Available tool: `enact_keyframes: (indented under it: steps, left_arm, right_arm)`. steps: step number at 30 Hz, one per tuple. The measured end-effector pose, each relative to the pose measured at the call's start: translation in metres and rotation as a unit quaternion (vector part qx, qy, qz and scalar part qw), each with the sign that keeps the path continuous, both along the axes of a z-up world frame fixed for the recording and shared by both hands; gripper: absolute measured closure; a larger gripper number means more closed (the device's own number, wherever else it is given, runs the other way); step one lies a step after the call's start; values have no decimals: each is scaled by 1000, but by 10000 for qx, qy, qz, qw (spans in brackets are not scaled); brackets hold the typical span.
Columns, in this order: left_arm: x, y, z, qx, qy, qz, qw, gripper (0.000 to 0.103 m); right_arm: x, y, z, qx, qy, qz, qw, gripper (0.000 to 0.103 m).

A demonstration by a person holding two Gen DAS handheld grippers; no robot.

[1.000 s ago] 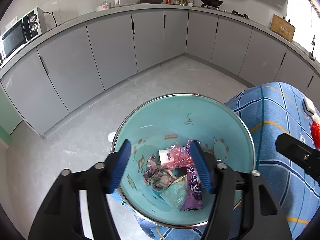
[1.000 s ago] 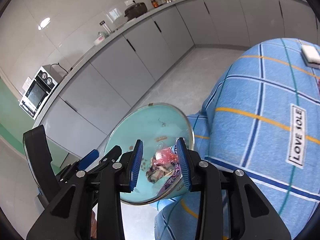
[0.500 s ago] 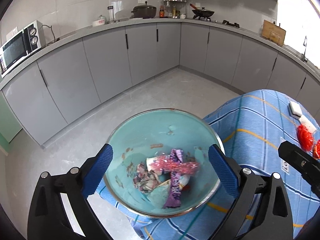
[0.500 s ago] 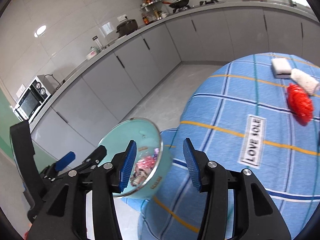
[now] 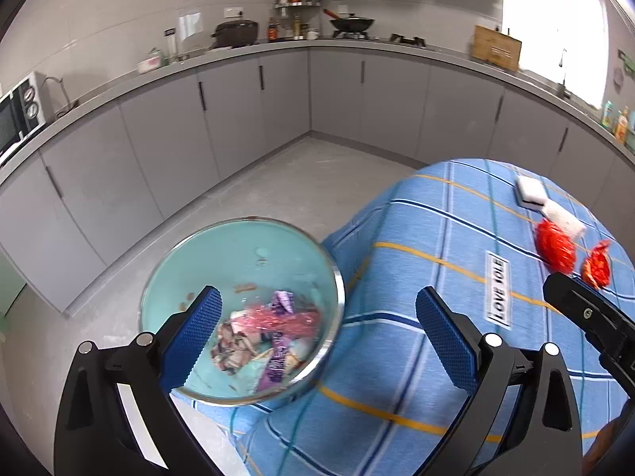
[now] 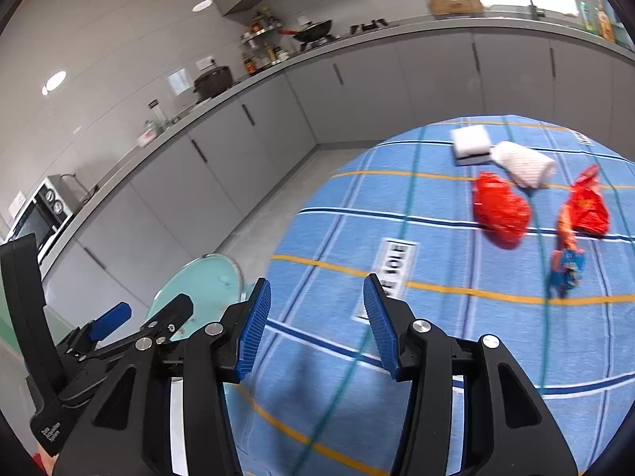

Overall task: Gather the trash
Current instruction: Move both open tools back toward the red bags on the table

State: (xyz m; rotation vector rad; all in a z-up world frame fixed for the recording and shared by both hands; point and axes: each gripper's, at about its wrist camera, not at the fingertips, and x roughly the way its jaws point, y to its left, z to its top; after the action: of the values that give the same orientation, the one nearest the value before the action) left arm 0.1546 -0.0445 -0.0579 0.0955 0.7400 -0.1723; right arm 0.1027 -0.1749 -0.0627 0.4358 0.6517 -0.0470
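Note:
A teal enamel basin (image 5: 206, 261) with several wrappers (image 5: 270, 337) in it sits at the left edge of the blue checked tablecloth (image 5: 416, 277); it also shows in the right wrist view (image 6: 206, 285). My left gripper (image 5: 317, 341) is open and empty over the basin's right rim. My right gripper (image 6: 317, 325) is open and empty above the cloth. Two red wrappers (image 6: 500, 210) (image 6: 587, 206) and an orange and blue wrapper (image 6: 565, 261) lie on the cloth ahead of it.
A white sponge (image 6: 470, 144) and a white rolled cloth (image 6: 522, 162) lie at the table's far side. Grey cabinets (image 5: 278, 103) line the walls, with a microwave (image 5: 16, 119) at the left. Grey floor (image 5: 278, 182) lies beyond the table edge.
Both grippers opened wider and swung right, away from the basin toward the table. The red wrappers came into view.

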Motion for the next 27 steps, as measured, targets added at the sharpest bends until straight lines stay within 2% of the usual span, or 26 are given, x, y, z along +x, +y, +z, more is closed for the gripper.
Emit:
enact_keyframes:
  steps: [17, 27]
  left_arm:
    - [-22, -67, 2, 24, 82, -605, 9981, 7]
    - [-36, -116, -7, 94, 175, -1130, 9934, 7]
  right_arm:
    - [-44, -72, -5, -3, -25, -718, 9974, 54]
    - [-77, -124, -18, 3, 129, -1334, 9910, 54]
